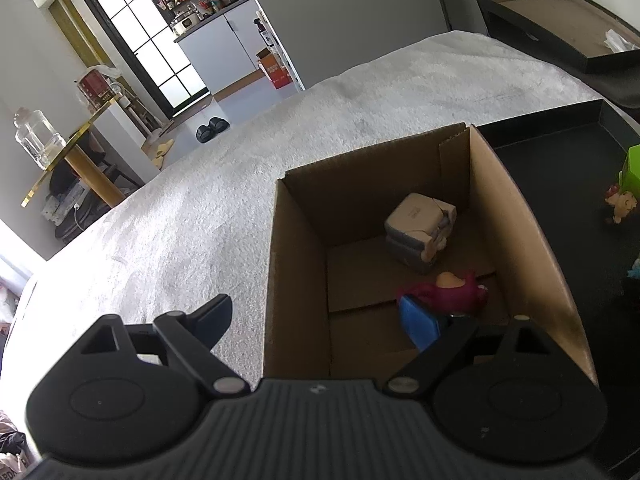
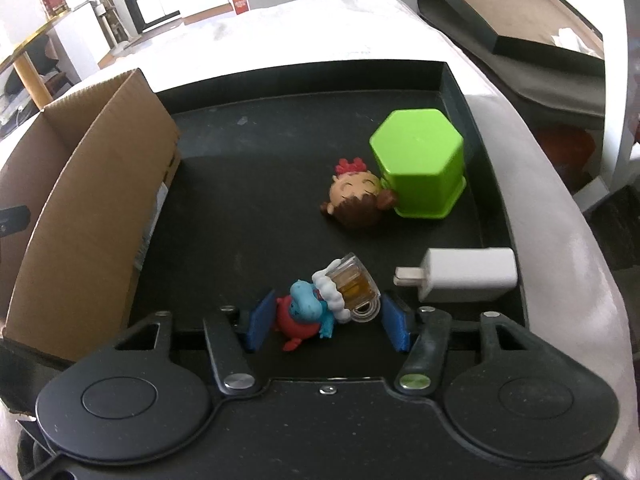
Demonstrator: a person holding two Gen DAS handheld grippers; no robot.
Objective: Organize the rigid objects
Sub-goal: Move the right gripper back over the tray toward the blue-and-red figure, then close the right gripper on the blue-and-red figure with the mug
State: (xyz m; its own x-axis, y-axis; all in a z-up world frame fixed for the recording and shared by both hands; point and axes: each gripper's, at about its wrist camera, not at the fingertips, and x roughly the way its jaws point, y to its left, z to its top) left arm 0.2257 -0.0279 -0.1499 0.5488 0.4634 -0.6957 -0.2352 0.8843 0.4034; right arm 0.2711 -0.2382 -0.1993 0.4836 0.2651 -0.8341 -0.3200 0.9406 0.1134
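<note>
My right gripper (image 2: 328, 322) hangs low over a black tray (image 2: 260, 152). Its blue pads (image 2: 262, 320) flank a small blue-and-red figure with a beer mug (image 2: 320, 304) that lies on the tray. The pads stand very near it on both sides, with a thin gap at the mug handle. My left gripper (image 1: 316, 320) is open and straddles the left wall of a cardboard box (image 1: 296, 264), one finger outside and the blue pad (image 1: 420, 326) inside. In the box lie a white-grey blocky toy (image 1: 420, 232) and a magenta figure (image 1: 452, 292).
On the tray also sit an upturned green hexagonal cup (image 2: 420, 164), a doll head with a red bow (image 2: 356, 196) and a white charger plug (image 2: 468, 276). The cardboard box (image 2: 92, 220) borders the tray's left side. Both rest on a white blanket (image 1: 200, 200). Another dark tray (image 2: 520, 20) lies behind.
</note>
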